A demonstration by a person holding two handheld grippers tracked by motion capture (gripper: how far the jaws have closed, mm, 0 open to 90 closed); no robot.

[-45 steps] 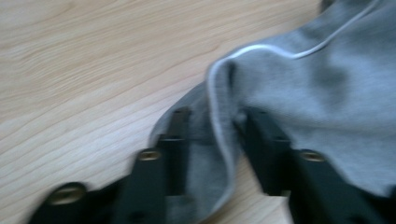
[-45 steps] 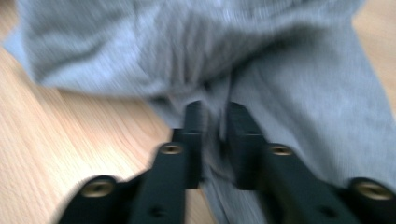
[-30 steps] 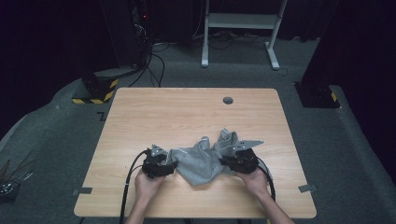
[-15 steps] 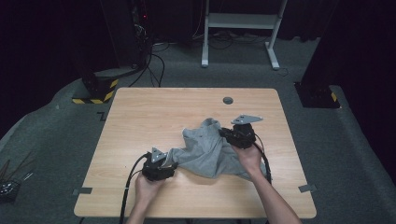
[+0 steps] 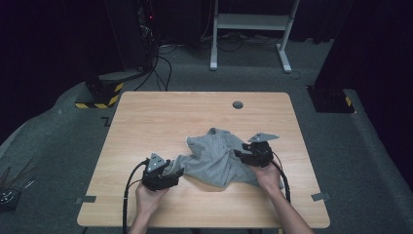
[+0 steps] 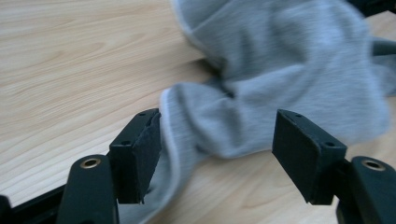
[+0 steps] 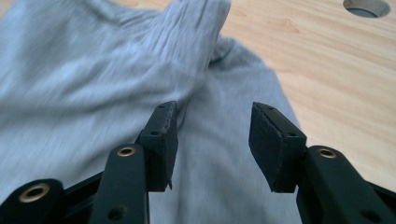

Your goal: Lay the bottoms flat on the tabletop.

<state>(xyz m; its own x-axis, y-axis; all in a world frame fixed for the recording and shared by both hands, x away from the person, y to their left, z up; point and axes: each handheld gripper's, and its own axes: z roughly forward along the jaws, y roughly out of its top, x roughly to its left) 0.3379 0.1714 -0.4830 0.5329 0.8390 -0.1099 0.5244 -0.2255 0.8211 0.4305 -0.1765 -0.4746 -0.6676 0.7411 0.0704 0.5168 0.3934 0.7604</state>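
On the near half of the wooden table (image 5: 146, 117): grey garment (image 5: 219, 156), crumpled, spread between both grippers. At its left end, left gripper (image 5: 176, 171), jaws wide apart, a narrow rolled strip of the fabric running between them and brushing the left pad (image 6: 144, 144); nothing clamped. At its right edge, right gripper (image 5: 238, 155), jaws likewise parted, hovering just over the cloth; contact with the fabric impossible to tell. Beyond the garment, toward the far edge, a round hole (image 5: 237, 105) in the tabletop, well apart from the cloth. Behind each gripper, a hand (image 5: 148, 197) wrapped round the body, black cable (image 5: 127, 195) trailing back off the near edge.
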